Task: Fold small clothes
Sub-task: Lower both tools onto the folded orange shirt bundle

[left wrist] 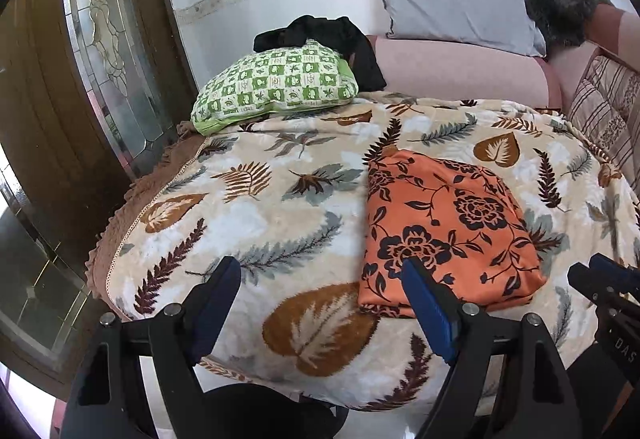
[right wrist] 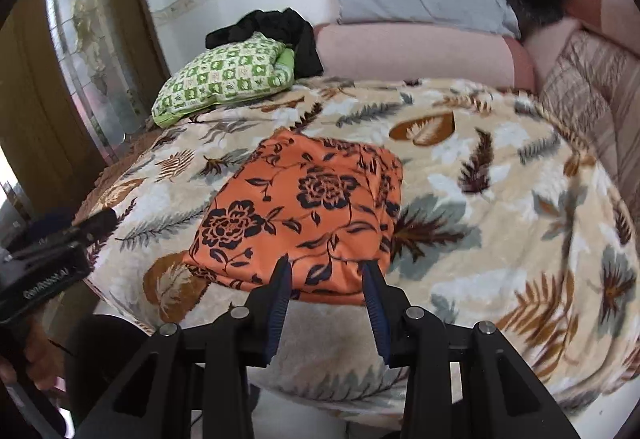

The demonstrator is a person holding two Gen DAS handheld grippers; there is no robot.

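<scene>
Orange floral garment (left wrist: 448, 231) folded into a compact rectangle on leaf-print blanket (left wrist: 248, 215), at 1 o'clock of the released, empty left gripper (left wrist: 320, 299) and 12 o'clock of the parted, empty right gripper (right wrist: 326, 299); folding seemingly complete; layers beneath hidden, right view blurred.

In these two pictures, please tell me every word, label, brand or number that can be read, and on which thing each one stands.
"DAS": white letters on the black body of the right gripper, at the right edge of the left wrist view; they may go on out of frame.
White lettering on the black body of the left gripper, in the right wrist view: too blurred to read.
Orange floral garment, leaf-print blanket, green checked pillow: patterns only, no text.
</scene>
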